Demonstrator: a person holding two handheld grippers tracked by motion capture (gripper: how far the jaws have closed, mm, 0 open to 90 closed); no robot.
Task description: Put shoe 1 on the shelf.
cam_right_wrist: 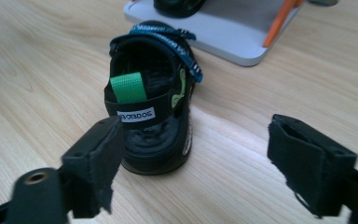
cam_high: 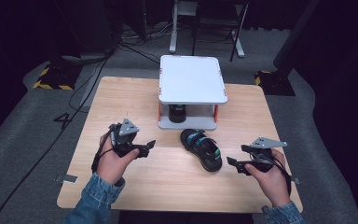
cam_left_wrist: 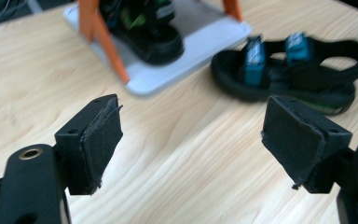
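Both jaws gape with nothing between them: the left hand-held gripper (cam_high: 150, 145) hovers left of the sandal (cam_high: 202, 150), the right hand-held gripper (cam_high: 234, 164) just right of its heel. The sandal lies on the table (cam_high: 168, 186), near the white rack (cam_high: 192, 79). It looks light, soft-strapped and stiff-soled; the heel strap suits gripping. A second sandal (cam_high: 177, 113) sits half hidden in the rack.

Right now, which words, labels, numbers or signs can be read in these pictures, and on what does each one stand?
"4": a dark figure marked on the grey floor left of the table.
White label on the heel strap of the sandal: dark capital letters, too blurred to read with certainty.
Blue straps of the sandal: light print, too small and blurred to read.
Nothing readable on the white shelf or on the sandal under it.
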